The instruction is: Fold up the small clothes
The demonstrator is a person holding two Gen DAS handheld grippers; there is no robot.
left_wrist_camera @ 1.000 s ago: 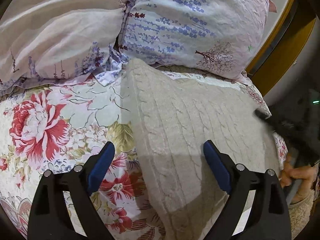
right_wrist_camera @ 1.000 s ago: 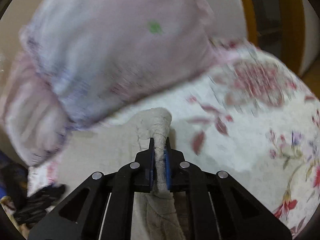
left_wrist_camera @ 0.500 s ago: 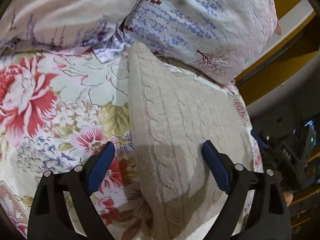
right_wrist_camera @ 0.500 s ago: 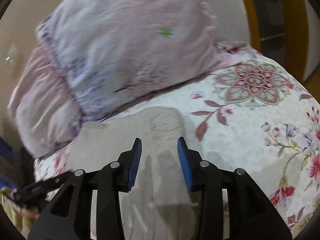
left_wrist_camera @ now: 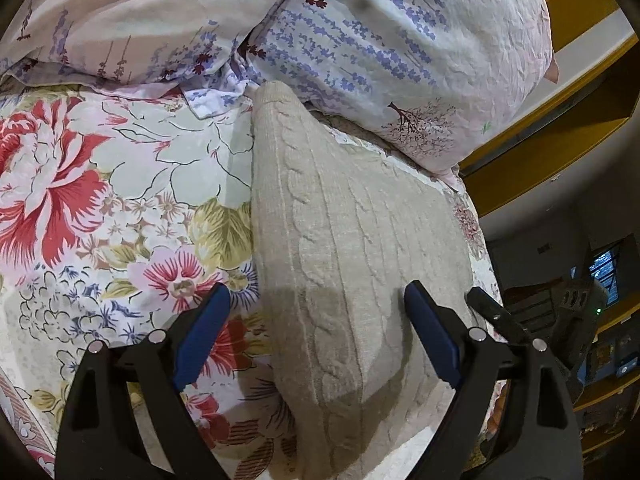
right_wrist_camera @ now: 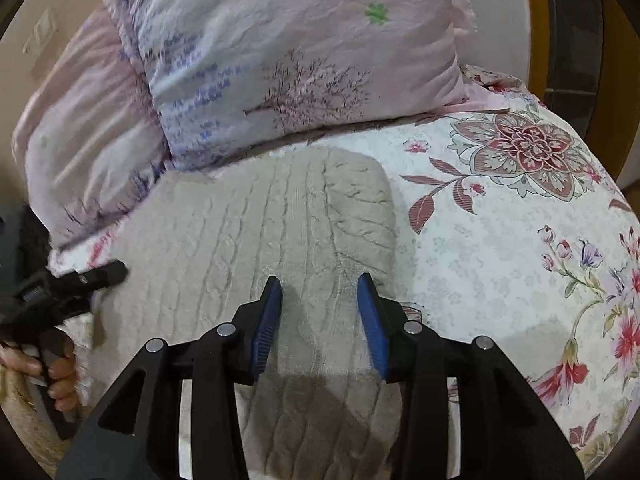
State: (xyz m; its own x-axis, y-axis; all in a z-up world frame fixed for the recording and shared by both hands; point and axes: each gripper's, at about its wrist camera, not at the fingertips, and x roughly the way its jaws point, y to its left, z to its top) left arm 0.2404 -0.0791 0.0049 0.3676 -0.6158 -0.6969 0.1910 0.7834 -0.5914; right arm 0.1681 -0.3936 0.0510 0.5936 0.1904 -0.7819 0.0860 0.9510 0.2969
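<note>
A beige cable-knit sweater lies folded flat on the floral bedspread; it also shows in the right wrist view. My left gripper is open and empty, hovering over the sweater's near left edge. My right gripper is open and empty, just above the sweater's near right part. The right gripper also shows in the left wrist view at the sweater's right side. The left gripper shows in the right wrist view at the far left, held by a hand.
Two pillows with lavender print lie against the sweater's far edge. The bedspread spreads to the right. A yellow wooden frame and dark room lie beyond the bed's right edge.
My right gripper was shut on a bunched part of the sweater, then opened and let it go; the sweater now lies flat. My left gripper came closer to the sweater, staying open.
</note>
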